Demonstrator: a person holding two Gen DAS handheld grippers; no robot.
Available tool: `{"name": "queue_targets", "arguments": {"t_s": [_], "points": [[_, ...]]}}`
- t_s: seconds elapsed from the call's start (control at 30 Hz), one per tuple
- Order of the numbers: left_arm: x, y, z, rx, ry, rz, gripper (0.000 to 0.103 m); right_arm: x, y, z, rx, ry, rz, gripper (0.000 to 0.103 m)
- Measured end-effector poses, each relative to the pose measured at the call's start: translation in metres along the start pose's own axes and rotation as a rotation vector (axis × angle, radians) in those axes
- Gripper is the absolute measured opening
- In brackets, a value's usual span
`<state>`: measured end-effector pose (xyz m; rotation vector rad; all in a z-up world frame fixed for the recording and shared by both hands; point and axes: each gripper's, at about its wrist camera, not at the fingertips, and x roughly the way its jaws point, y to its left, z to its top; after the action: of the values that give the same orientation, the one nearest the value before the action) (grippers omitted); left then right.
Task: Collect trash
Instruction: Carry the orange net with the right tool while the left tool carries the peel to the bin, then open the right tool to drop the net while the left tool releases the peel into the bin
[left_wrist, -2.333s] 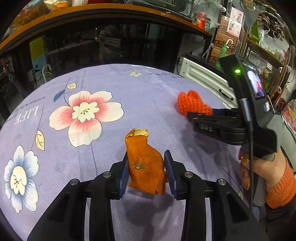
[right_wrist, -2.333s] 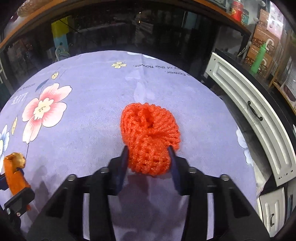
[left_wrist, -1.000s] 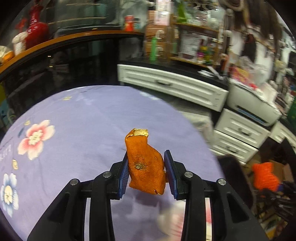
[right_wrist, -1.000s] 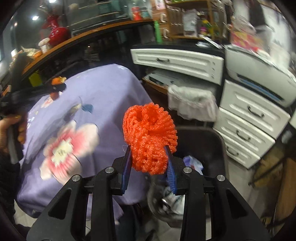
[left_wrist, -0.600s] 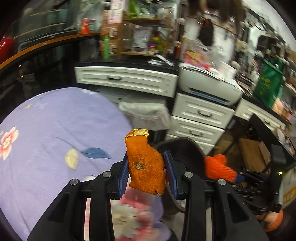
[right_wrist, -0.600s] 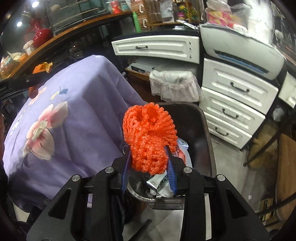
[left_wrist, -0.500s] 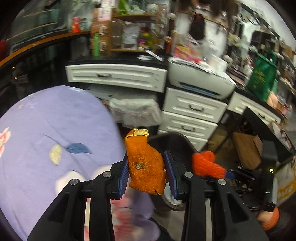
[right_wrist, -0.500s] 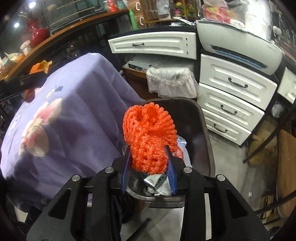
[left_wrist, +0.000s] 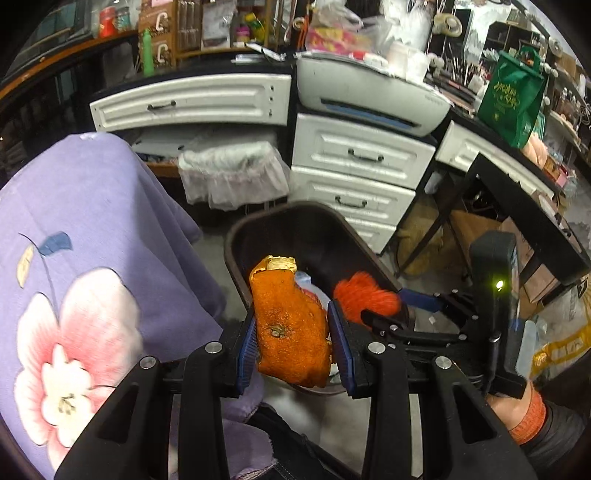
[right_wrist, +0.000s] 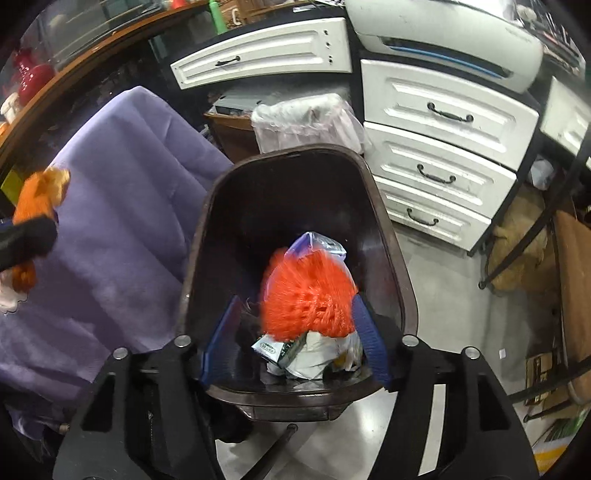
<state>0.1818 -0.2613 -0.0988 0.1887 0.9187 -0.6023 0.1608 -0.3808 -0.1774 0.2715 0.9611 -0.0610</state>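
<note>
both wrist views share the bin (left_wrist: 240, 254) (right_wrist: 391, 236).

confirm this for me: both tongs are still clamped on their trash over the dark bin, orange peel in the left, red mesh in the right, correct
Not quite. The right tongs are open: in the right wrist view their blue pads stand apart from the red mesh, which is blurred, dropping into the dark bin. The left tongs are shut on the orange peel near the bin.

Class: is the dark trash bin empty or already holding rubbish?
Holding rubbish: wrappers lie at the trash bin's bottom beneath the orange foam net.
</note>
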Motion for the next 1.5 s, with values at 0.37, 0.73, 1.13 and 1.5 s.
{"name": "queue_targets", "arguments": {"t_s": [0.37, 0.73, 1.13, 1.5], "points": [[0.03, -0.008, -0.011, 0.028, 0.078, 0.001, 0.036, -0.025, -0.029, 0.005, 0.094, -0.055, -0.056, 0.072], [0.071, -0.025, -0.002, 0.076, 0.137, 0.0, 0.036, -0.051, -0.052, 0.011, 0.165, -0.127, -0.094, 0.077], [0.082, -0.036, 0.011, 0.114, 0.096, 0.009, 0.057, -0.06, -0.053, 0.013, 0.17, -0.151, -0.099, 0.077], [0.015, -0.032, 0.002, 0.142, -0.062, -0.004, 0.085, -0.076, -0.045, 0.019, 0.174, -0.193, -0.129, 0.087]]}}
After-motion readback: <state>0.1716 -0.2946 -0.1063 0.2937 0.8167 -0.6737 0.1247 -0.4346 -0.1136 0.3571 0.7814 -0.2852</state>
